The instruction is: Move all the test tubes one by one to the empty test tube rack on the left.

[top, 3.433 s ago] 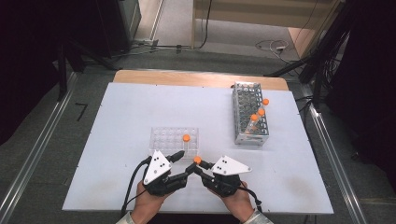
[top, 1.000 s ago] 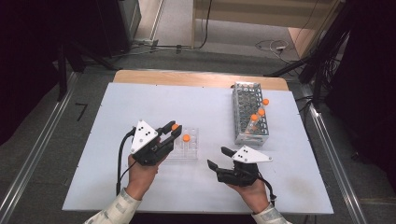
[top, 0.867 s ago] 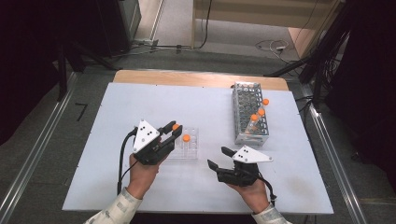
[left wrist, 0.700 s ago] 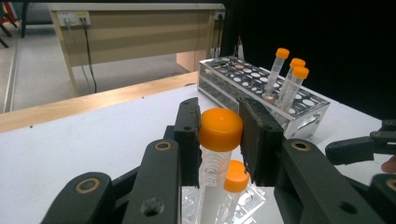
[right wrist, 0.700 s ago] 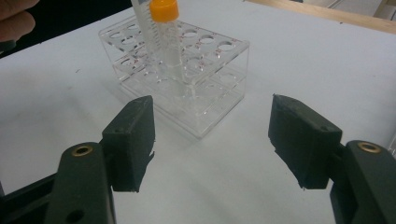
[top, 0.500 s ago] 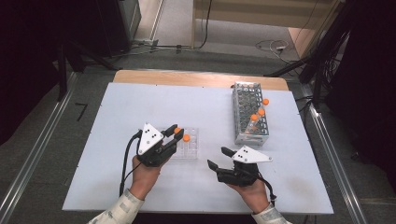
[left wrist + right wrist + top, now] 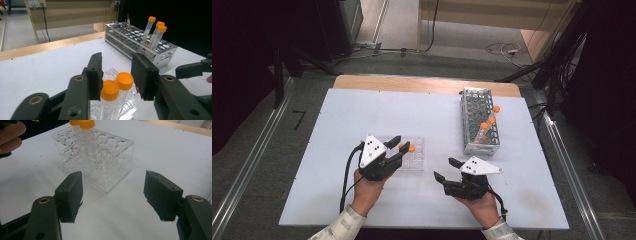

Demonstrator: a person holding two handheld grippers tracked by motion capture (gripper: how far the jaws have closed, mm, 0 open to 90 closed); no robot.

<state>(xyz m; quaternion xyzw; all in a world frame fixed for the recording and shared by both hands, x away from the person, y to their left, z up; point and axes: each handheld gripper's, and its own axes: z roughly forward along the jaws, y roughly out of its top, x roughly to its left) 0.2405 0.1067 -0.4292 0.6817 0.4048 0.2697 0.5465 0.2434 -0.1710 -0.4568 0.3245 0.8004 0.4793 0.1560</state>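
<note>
Clear glossy plastic rack [image 7: 100,157], smooth orange tube caps [image 7: 110,90], shiny perforated metal rack [image 7: 479,122], matt white tabletop [image 7: 362,110]

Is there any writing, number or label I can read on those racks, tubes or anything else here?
None can be read.
Clear plastic rack: small red marks beside the holes, too blurred to read.
Orange-capped tubes: faint printed scale lines, no legible numbers.
Metal rack: no writing visible.
</note>
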